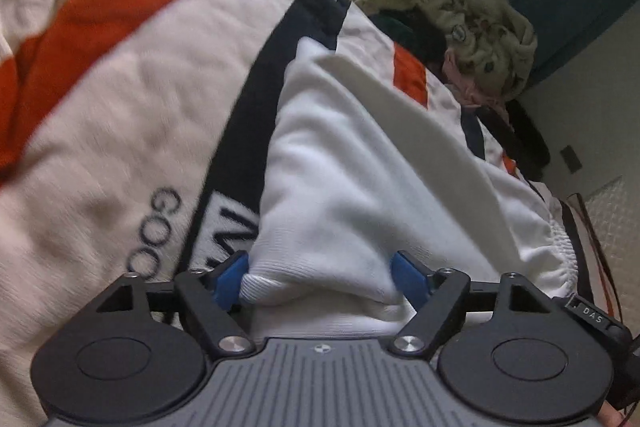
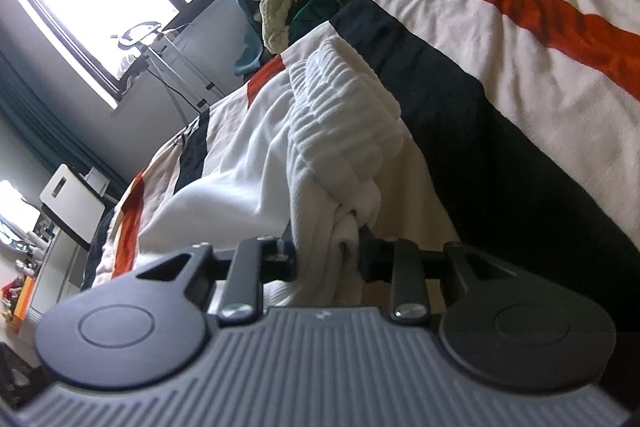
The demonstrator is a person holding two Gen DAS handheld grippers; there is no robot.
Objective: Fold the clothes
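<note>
A white garment point(image 1: 360, 155) is being spread on the striped blanket point(image 1: 120, 87) of a bed, where a flat surface is being offered for folding. Its bunched ribbed hem point(image 2: 344, 131) is being clenched in the right tool point(image 2: 328, 251), probably so that this end is being kept anchored and taut. The left tool point(image 1: 320, 277) is being held released, its blue pads point(image 1: 408, 277) standing either side of a fold of the same cloth without pressing it, seemingly so that a fresh grip is being lined up.
</note>
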